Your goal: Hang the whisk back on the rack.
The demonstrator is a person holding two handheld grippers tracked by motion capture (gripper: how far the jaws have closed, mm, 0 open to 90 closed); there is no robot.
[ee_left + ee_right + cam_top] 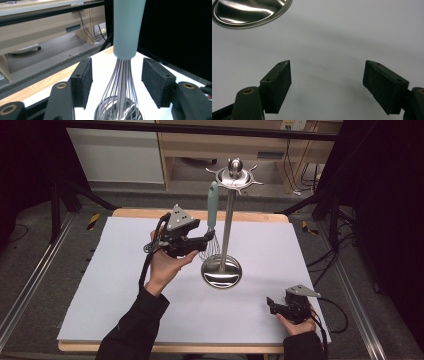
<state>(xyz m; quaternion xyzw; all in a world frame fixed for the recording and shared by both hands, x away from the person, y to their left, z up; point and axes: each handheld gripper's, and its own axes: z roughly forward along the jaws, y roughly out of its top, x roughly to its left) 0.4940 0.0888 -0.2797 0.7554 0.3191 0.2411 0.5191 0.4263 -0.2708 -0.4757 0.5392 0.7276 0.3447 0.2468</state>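
A whisk with a pale teal handle (213, 205) hangs by its top from a hook of a steel utensil stand (228, 215). Its wire head (120, 85) dangles just above the stand's round base (221, 271). My left gripper (210, 238) is open, one jaw on each side of the wires just below the handle (126, 25), with gaps on both sides. At the table's front right my right gripper (271, 306) is open over the white sheet, nothing between its jaws (327, 85). The edge of the base (249, 12) lies ahead of it.
A white sheet (125, 285) covers the wooden table. The stand's top ring (235, 176) carries several hooks. Behind the table are a wooden bench, cables on the floor and black frame legs at both sides.
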